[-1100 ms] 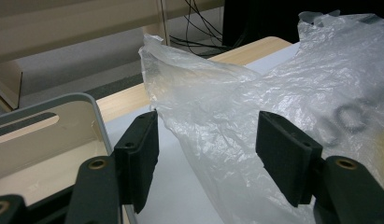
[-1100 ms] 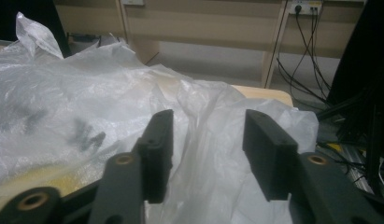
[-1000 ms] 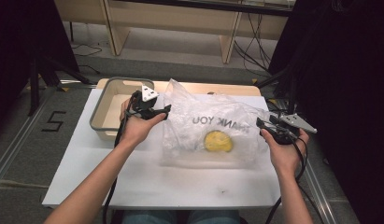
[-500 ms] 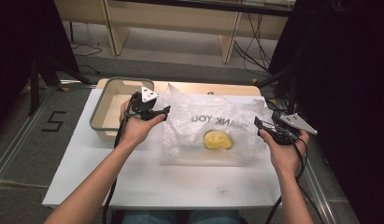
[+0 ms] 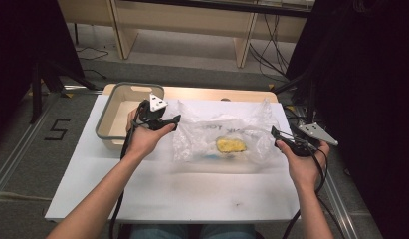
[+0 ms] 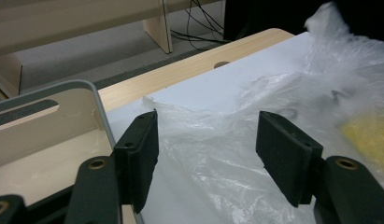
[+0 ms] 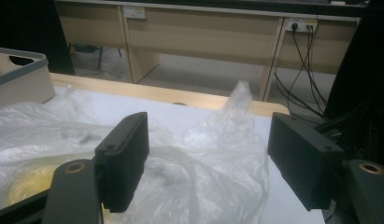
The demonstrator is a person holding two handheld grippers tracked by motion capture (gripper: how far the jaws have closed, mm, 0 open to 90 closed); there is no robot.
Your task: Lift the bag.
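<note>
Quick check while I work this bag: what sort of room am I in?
Probably a lab or office workroom set up for recording, not a kitchen. The white work board lies on a plain wooden table, light wooden desks stand behind with loose cables beneath, and the floor bears a taped number mark.

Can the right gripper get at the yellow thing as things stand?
Probably not directly. The yellow thing lies inside the plastic bag, so film covers it. The right gripper sits open at the bag's right edge, with only plastic in front of it.
</note>
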